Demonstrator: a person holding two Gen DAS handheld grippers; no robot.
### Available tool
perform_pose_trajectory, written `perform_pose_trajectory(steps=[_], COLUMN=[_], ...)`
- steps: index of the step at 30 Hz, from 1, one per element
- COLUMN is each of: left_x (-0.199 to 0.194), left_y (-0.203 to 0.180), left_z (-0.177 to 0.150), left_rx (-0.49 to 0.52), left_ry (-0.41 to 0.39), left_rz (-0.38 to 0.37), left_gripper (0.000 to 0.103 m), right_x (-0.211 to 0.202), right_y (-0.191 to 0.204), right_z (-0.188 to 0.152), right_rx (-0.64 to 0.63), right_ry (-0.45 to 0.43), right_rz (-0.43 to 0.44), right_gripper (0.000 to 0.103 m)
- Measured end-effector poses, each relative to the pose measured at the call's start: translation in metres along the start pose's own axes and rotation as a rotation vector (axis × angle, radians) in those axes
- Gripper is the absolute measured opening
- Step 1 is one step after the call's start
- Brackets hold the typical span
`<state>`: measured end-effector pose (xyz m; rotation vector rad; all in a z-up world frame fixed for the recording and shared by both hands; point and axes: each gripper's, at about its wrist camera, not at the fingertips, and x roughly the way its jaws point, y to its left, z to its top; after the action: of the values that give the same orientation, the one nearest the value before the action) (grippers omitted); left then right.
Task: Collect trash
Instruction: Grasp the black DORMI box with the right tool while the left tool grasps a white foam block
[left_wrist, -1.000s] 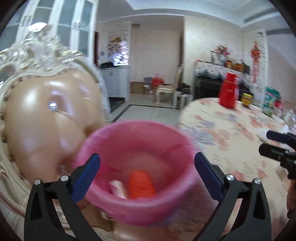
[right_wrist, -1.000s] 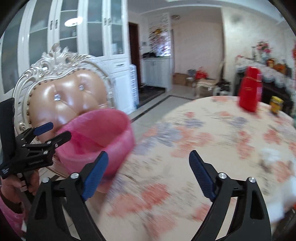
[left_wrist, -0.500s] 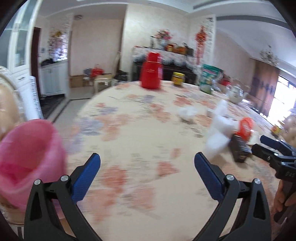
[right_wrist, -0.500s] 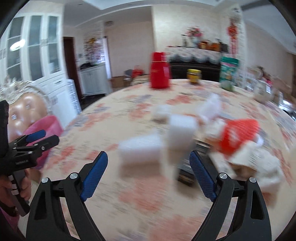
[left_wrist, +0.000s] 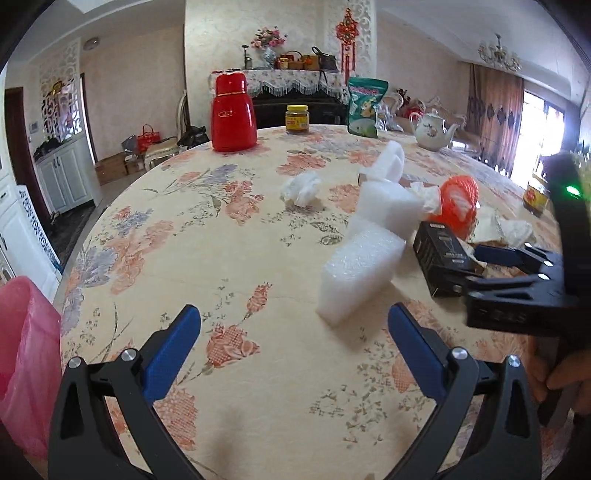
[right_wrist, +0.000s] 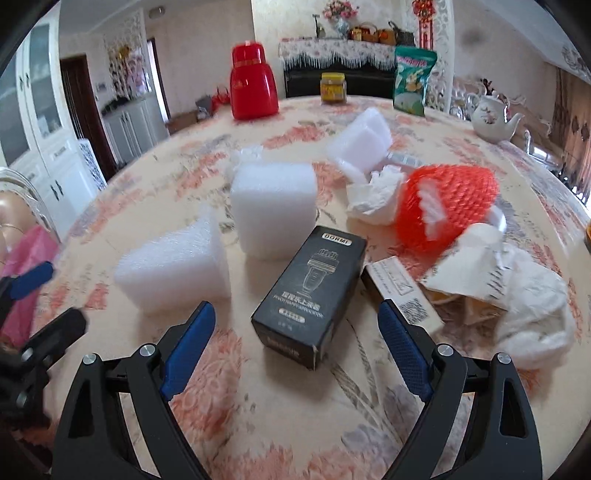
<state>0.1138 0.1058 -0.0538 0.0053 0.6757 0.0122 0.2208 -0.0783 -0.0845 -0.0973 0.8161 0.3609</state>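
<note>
1. Two grippers are over a round table (left_wrist: 184, 229) with a floral cloth. The left gripper (left_wrist: 293, 343) stands wide with nothing between its fingers, above bare cloth.
2. The right gripper (right_wrist: 295, 339) is also wide, its jaws closing. The near end of a black box (right_wrist: 308, 291) lies between the fingers, and the pads do not touch it.
3. The pink trash bag (left_wrist: 26, 365) is cut off at the left edge of the left wrist view. In the right wrist view it is partly hidden behind the blurred left gripper.
4. The trash lies ahead: a white foam block (left_wrist: 360, 273) nearest the left gripper, a second foam block (right_wrist: 275, 208) beyond it, an orange net (right_wrist: 447, 203), crumpled tissue (right_wrist: 376, 195) and white paper (right_wrist: 532, 295) with a torn carton beneath, its shape hard to make out.
5. Far side of the table: a red flask (left_wrist: 232, 112), a yellow-lidded jar (left_wrist: 296, 119), a green snack bag (left_wrist: 365, 107) and a white teapot (left_wrist: 432, 131).
6. A hand (left_wrist: 561, 380) shows at the right edge, mostly hidden by the right gripper's body.
</note>
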Motion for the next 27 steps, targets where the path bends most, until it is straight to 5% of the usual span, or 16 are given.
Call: perform_pose_trajectory(steps=[5,8,12,15,22,27], left_x=[0.013,0.025,0.046,0.065,0.075,0.058], left_y=[-0.001,-0.008,-0.021,-0.031,-0.045,-0.048], left_z=[0.006,0.012,0.023,0.031,0.033,0.025], left_rx=[0.01,0.029,0.052,0.077,0.071,0.041], left_ry=[0.018,0.029,0.06,0.099,0.133,0.09], left_rz=[-0.026,-0.046,-0.066,-0.095,-0.162,-0.159], left_gripper=[0.098,0.098,0.097,0.087,0.037,0.036], right_x=[0.015,0.009,-0.001,-0.005,-0.012,-0.01], right_y=[-0.011,-0.028,-0.043,-0.052,-0.049,-0.05], right_z=[0.002,0.0,-0.004,-0.005,-0.003,-0.004], right_rx=[0.048,0.104,0.128,0.157,0.12,0.121], right_ry=[0.062,0.036,-0.001,-0.009,-0.044,-0.039], right_rz=[0.024,0.056,0.079,0.085,0.045,0.058], right_gripper=[0.049,0.039,0.038,0.038,0.038,0.038])
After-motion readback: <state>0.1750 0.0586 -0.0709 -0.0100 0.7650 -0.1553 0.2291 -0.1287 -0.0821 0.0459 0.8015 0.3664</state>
